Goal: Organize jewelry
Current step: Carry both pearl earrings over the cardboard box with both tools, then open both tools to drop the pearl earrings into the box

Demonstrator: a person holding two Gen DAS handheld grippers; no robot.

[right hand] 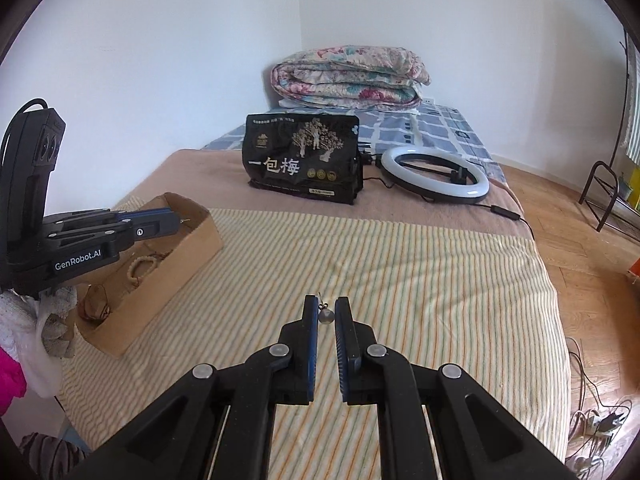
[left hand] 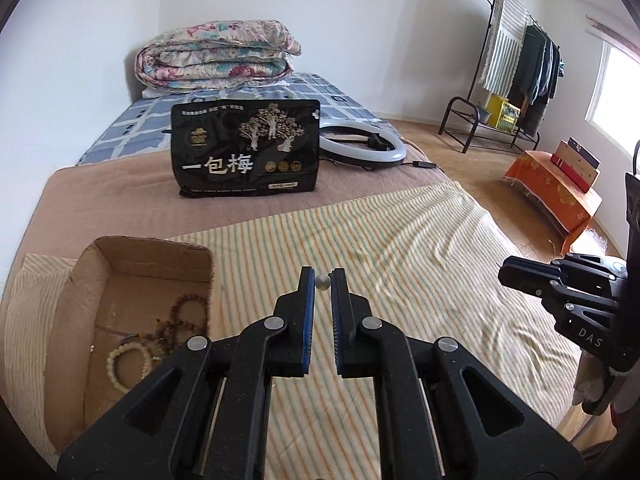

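Note:
My left gripper [left hand: 322, 278] is shut on a small white pearl earring [left hand: 322, 282], held above the striped cloth beside the cardboard box [left hand: 92, 280]. The box holds several bead bracelets [left hand: 160, 336]. My right gripper [right hand: 325, 307] is shut on a small grey pearl earring [right hand: 325, 316] with a thin hook, above the striped cloth. In the right wrist view the left gripper [right hand: 180, 220] reaches over the box [right hand: 192, 248]. In the left wrist view the right gripper [left hand: 505, 274] sits at the right edge.
A black snack bag [left hand: 246, 148] stands upright on the brown blanket. A ring light [left hand: 362, 142] lies beside it with its cable. A folded floral quilt [left hand: 216, 56] lies at the far end. A clothes rack [left hand: 512, 72] and an orange-covered bench [left hand: 560, 196] stand on the floor.

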